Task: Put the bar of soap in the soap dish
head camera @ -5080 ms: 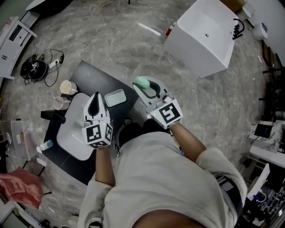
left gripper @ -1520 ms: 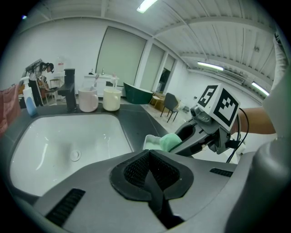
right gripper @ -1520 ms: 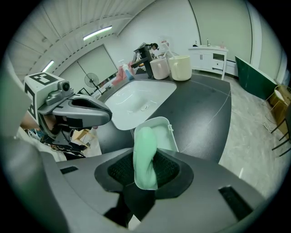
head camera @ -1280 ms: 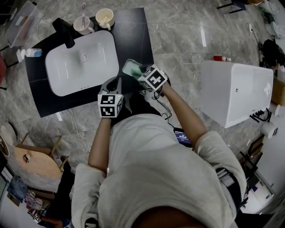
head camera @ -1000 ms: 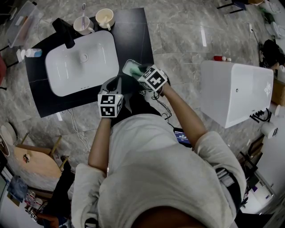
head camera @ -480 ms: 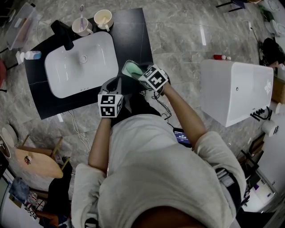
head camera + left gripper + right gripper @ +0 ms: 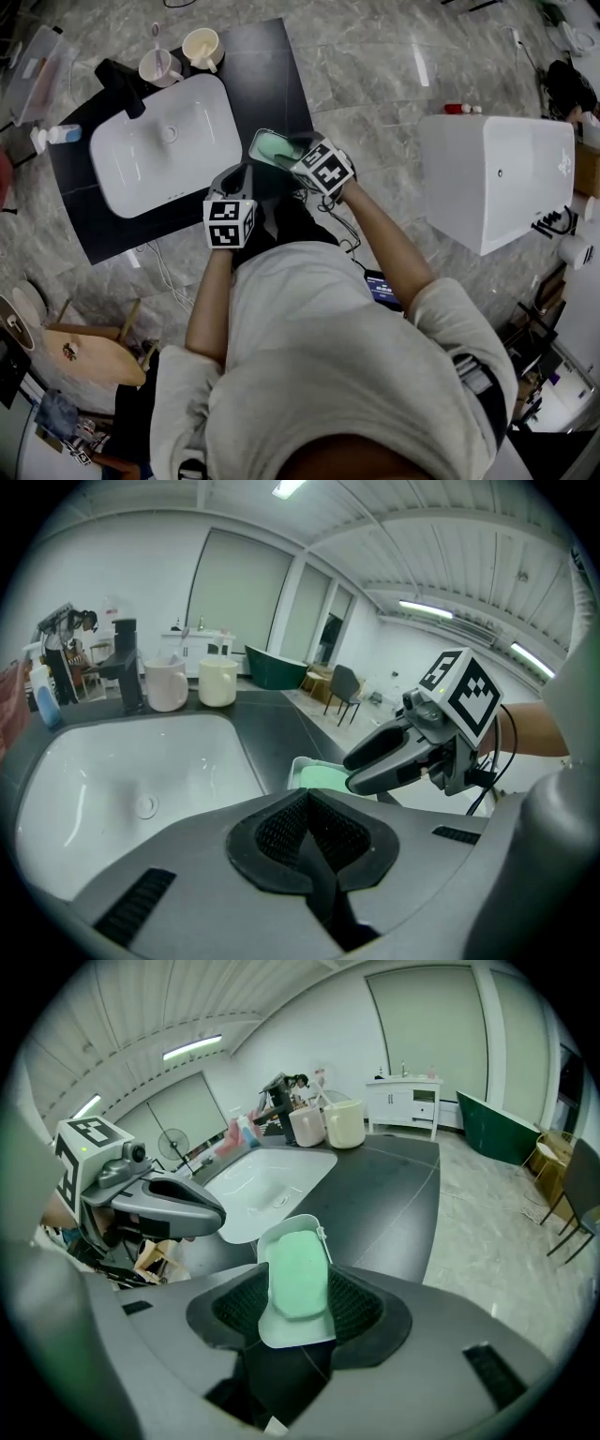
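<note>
Soap, a pale green rounded bar (image 7: 298, 1274), lies flat in the shallow white plastic soap dish (image 7: 292, 1336), which sits on the black countertop (image 7: 272, 66) just beside the right edge of the white oval basin (image 7: 202, 103). The right gripper (image 7: 349, 772) points steeply down at the dish, and its jaws are opening. In the right gripper view the bar and dish sit between the two ribbed pads, and neither pad seems to press on them. That fits a let-go: to my eye the bar is lying on its own, and the jaws widen so they can lift away without dragging it back out.

The left gripper (image 7: 244, 173) hovers near the front edge of the counter, beside the dish but apart from it. Its jaws are pressed together with nothing in them. It looks parked there, close enough to steady the dish if it slid.

I'd judge the placing itself done. What remains is to draw the right gripper clear without nudging the light dish.
</note>
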A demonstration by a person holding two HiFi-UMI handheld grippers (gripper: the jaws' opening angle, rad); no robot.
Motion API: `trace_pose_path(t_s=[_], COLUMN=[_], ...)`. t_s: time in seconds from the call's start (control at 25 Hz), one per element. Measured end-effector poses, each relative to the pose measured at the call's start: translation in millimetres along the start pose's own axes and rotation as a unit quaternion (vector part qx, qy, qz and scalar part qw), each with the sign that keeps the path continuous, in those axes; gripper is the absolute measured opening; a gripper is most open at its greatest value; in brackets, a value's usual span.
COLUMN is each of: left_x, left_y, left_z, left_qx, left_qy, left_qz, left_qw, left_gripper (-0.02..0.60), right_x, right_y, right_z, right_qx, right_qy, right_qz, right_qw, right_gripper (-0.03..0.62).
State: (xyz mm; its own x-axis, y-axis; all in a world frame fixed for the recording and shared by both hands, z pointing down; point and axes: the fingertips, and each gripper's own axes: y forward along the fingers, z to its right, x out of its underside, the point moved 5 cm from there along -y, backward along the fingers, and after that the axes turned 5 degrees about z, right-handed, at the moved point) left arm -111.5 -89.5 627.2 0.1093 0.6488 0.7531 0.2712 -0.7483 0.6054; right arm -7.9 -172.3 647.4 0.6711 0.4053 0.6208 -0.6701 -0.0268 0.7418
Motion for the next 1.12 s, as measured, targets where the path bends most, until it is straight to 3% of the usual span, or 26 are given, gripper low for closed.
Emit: trace_pose_path(t_s=[0.44, 0.68, 0.8, 1.12], left_x=[-6.1, -13.3, -16.8, -34.2], left_y=[1.9, 1.5, 3.1, -5.4], left_z=[15.3, 24.9, 28.0, 30.5], left_qx=[0.024, 0.036, 0.042, 0.042], left_qy=[0.02, 0.034, 0.04, 0.033], left_qz=[-0.003, -0.003, 0.001, 0.023], left_qw=[0.9995, 0.9988, 0.9983, 0.9983], left_gripper=[0.017, 0.017, 0.017, 0.017], right_x=[22.9, 33.8, 36.4, 19.4], right_y=[-34.8, -53.9, -60.0, -72.7], right_z=[-6.1, -13.7, -14.8, -26.7], right_qx=[0.034, 0.055, 0.074, 0.104], right_qy=[0.06, 0.091, 0.101, 0.119], right_qz=[0.043, 0.059, 0.071, 0.129], right_qw=[0.997, 0.993, 0.99, 0.979], right_gripper=[0.182, 0.095, 0.0, -0.002])
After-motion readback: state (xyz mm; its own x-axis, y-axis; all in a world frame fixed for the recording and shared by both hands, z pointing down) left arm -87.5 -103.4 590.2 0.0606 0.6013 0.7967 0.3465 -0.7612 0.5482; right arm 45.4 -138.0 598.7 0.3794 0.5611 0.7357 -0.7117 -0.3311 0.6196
